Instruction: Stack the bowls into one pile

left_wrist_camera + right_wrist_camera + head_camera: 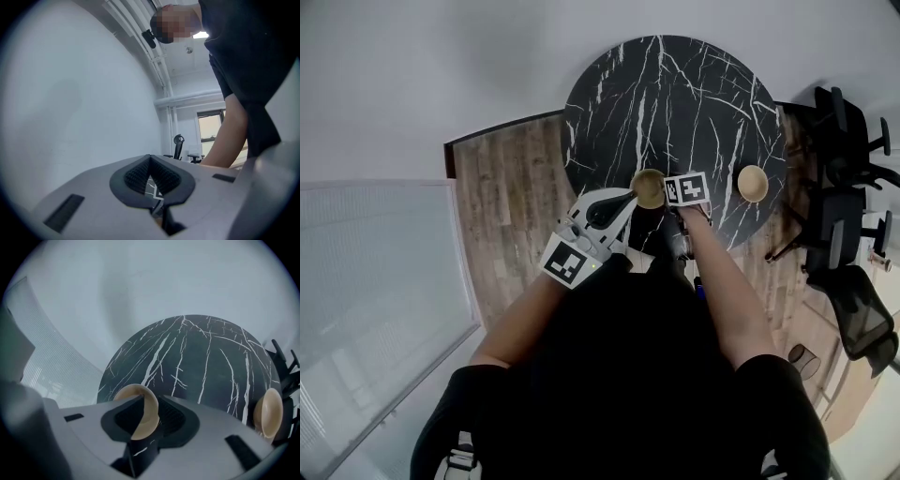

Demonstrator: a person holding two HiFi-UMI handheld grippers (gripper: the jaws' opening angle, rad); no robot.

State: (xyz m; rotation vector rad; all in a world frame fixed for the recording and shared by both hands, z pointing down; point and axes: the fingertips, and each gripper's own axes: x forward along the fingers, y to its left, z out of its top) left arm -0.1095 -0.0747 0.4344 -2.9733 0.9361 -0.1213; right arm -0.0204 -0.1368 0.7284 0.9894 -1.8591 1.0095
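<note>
We see the left gripper's (pixel 625 199) jaws closed together, its tips just beside a tan bowl (pixel 649 187). The right gripper's (pixel 151 401) jaws stand apart, with that bowl's rim between them but not pinched. The bowl rests at about 6 o'clock on the round black marble table (pixel 675 94), near its edge. A second tan bowl (pixel 753 183) sits at about 4 o'clock, well apart.
</note>
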